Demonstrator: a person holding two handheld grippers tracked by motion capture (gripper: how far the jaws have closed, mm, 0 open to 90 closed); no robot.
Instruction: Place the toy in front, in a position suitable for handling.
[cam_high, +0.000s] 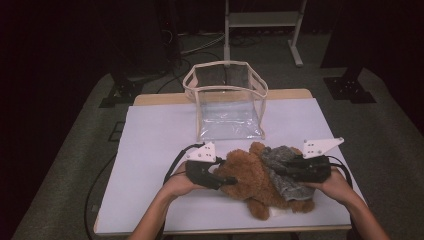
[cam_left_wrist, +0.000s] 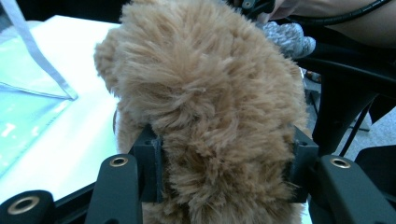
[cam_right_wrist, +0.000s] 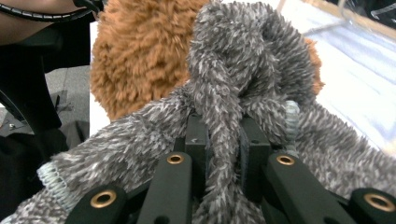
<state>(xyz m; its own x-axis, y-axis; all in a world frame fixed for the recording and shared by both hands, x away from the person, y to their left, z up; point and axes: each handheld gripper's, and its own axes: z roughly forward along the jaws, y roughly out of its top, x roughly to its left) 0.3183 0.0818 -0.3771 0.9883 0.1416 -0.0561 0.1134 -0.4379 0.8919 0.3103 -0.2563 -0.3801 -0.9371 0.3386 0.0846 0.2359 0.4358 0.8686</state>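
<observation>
A brown plush teddy bear (cam_high: 252, 180) lies on the white table near its front edge, wearing a fuzzy grey knitted garment (cam_high: 282, 167) on its right part. My left gripper (cam_high: 227, 180) comes in from the left and is shut on the bear's brown fur (cam_left_wrist: 210, 116), which bulges between both pads. From the right, my right gripper (cam_high: 285, 169) is shut on a bunched fold of the grey garment (cam_right_wrist: 224, 116), pinched tight between its jaws, with brown fur (cam_right_wrist: 135, 60) behind it.
A clear plastic bag with beige trim (cam_high: 227, 100) stands open at the back middle of the table (cam_high: 150, 150). Its corner and trim (cam_left_wrist: 32, 46) lie left of the bear. A metal stand (cam_high: 262, 30) is on the floor beyond.
</observation>
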